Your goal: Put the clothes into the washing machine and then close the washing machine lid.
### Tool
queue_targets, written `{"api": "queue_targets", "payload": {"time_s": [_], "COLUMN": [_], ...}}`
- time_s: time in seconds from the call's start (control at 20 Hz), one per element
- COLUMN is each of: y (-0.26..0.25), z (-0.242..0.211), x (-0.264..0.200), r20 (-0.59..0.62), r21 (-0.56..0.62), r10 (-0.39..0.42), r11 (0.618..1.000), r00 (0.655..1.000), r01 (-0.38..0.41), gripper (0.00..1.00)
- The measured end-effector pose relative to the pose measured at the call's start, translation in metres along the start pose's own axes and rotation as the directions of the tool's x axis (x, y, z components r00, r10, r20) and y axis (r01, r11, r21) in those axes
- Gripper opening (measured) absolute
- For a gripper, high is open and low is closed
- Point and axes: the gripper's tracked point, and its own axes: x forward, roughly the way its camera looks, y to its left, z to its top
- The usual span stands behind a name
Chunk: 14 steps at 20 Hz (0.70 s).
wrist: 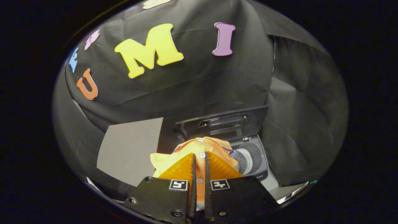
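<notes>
Two black finger mounts, each with a small square marker on top, sit closest to the lens, and from them the gripper point(199, 158) reaches forward with its orange ribbed fingers point(180, 169) drawn nearly together. Only a narrow slit remains between them, and in that slit runs a strip of an orange shirt point(199, 147), its white buttons showing one above another along the gap. Both fingers press on this fabric, so the gripper has the shirt pinched and lifted. Cloth bunches up just past the fingertips, with a yellowish fold spilling out to the left and a collar-like part rising at the top.

Beyond the shirt and a little to the right stands the washing machine point(259, 169), a small grey top-loader. Its dark lid point(224, 124) is raised upright behind the opening, and the pale round drum point(245, 160) is partly visible beside the shirt's right edge. The shirt appears to hang above the front left of the opening rather than inside it, though the fisheye view makes the height hard to judge.

To the left of the machine lies a flat grey board point(130, 149) on the dark cloth-covered surface.
</notes>
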Motion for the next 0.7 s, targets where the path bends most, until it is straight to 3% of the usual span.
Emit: {"api": "queue_targets", "payload": {"time_s": [0.7], "y": [-0.014], "z": [-0.014], "x": [0.022], "r20": [-0.145], "r21": [0.042], "r10": [0.057], "r11": [0.998], "r00": [0.988], "r01": [-0.051], "gripper": [0.14]}}
